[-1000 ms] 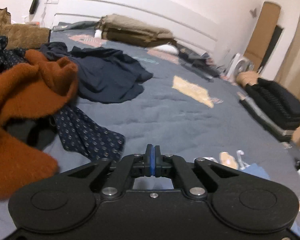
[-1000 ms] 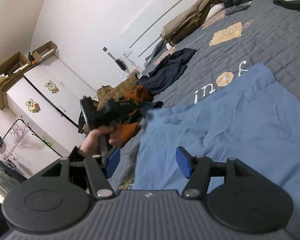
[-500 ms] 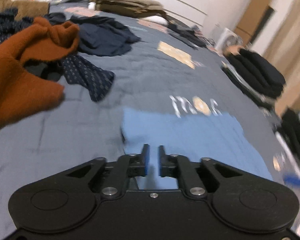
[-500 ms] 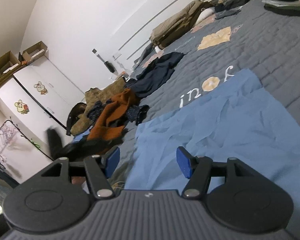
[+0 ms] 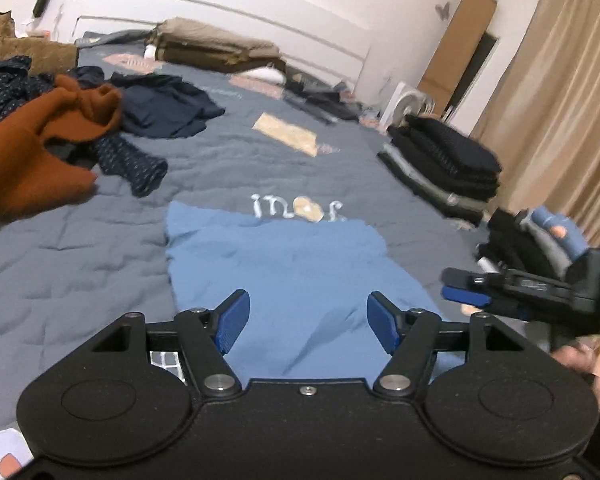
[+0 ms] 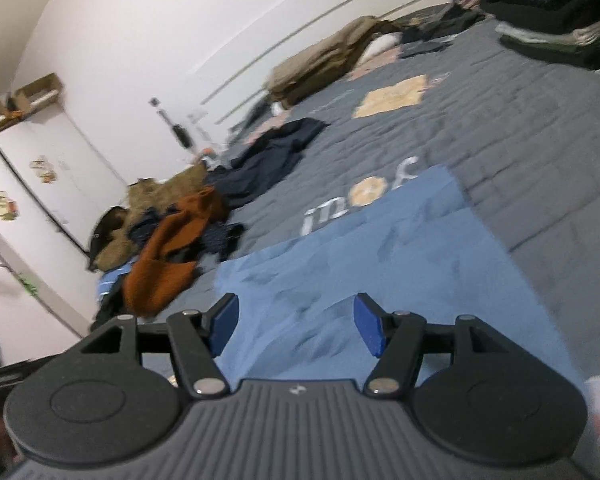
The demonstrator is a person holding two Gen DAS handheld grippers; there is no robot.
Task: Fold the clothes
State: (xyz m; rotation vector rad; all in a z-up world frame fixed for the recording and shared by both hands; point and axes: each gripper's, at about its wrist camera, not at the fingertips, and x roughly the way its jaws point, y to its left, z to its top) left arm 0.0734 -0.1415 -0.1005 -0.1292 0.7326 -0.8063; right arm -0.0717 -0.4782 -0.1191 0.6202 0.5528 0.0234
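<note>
A blue garment (image 5: 292,264) lies spread flat on the bed (image 5: 80,264) beside a rust sweater (image 5: 32,148) — both grippers, left (image 5: 308,320) and right (image 6: 296,326), hover over it, fingers wide, likely poised to pinch an edge.

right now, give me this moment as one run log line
task: fold clothes | left gripper: open, empty | right gripper: open, empty | blue garment: flat on bed, not gripped | stage: pre-grasp
</note>
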